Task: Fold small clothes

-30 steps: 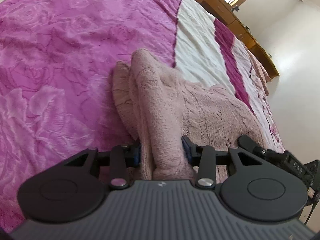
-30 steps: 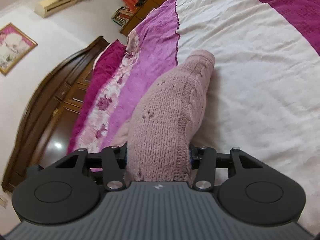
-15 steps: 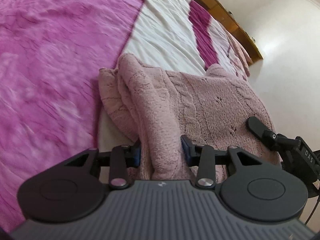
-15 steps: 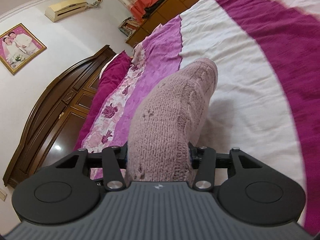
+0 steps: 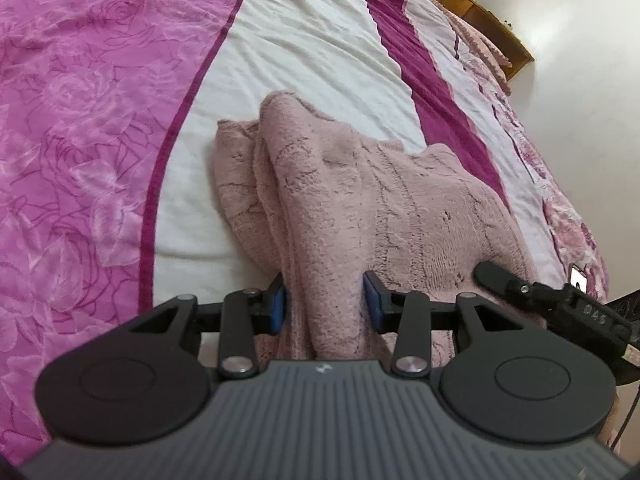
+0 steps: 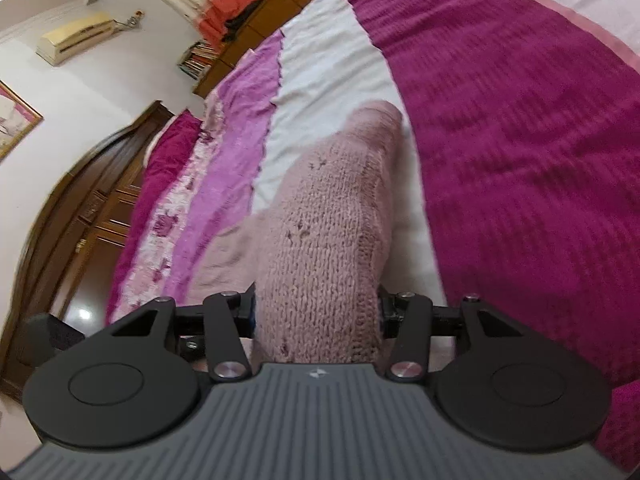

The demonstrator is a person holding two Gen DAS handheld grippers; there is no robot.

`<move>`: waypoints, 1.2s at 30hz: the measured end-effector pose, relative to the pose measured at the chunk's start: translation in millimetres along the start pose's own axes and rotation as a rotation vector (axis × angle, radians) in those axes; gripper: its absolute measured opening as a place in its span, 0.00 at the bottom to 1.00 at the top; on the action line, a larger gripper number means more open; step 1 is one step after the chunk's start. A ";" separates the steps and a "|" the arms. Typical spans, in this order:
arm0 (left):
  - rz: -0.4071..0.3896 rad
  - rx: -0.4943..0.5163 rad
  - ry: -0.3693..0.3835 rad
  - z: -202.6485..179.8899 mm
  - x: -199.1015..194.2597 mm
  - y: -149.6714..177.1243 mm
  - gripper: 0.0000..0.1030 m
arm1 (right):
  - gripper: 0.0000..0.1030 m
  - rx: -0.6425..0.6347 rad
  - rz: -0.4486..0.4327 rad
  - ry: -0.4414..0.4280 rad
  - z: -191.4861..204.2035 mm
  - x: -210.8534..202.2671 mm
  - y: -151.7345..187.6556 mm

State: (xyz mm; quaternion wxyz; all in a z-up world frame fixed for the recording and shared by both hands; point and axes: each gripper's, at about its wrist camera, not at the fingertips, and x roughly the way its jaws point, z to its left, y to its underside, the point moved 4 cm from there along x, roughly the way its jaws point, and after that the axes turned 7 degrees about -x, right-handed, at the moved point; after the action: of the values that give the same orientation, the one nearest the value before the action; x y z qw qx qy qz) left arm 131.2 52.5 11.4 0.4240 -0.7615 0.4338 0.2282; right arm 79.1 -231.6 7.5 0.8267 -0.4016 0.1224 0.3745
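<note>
So both grippers are clamped onto the same dusty-pink knitted sweater (image 5: 360, 200), which is bunched up and draped across the white stripe of a bedspread with magenta, white and floral pink bands (image 5: 304, 40). The left gripper (image 5: 324, 306) has its blue-padded jaws squeezing a thick gathered fold of the knit, with the rest of the garment fanning out ahead and to the right of it, partly lying on the bed. In the right wrist view, the right gripper (image 6: 316, 314) is pinched on another fat roll of the same sweater (image 6: 332, 232), which rises from the jaws and droops toward the white stripe. You can also spot the tip of the right gripper poking in at the right edge of the left view, so the two hands are near each other, each on its own end of one edge. My guess is that's the whole point: holding two spots at once keeps the knit spread instead of collapsing into a lump, so it can be carried and laid flat for a proper fold. Chunky knit like this sags and stretches, so I'd expect it to need a firm grip like these. It doesn't look neatly folded yet, more mid-carry. There's a dark wooden headboard (image 6: 80, 200) in the background.
</note>
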 end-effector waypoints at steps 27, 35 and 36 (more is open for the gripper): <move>-0.028 0.127 -0.254 -16.5 -36.1 44.7 0.62 | 0.39 -0.158 0.009 0.106 23.4 -56.1 29.1; -0.016 0.077 -0.284 6.4 -29.2 52.5 0.62 | 0.38 -0.242 0.039 0.127 32.7 -41.2 44.2; -0.019 0.089 -0.290 4.1 -29.5 53.5 0.62 | 0.38 -0.251 0.039 0.134 32.1 -40.9 44.0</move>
State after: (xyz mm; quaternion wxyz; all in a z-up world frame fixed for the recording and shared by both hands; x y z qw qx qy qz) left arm 70.2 55.6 6.3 0.5178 -0.7050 0.3705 0.3122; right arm 16.2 -211.2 23.7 0.7525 -0.5235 0.1373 0.3753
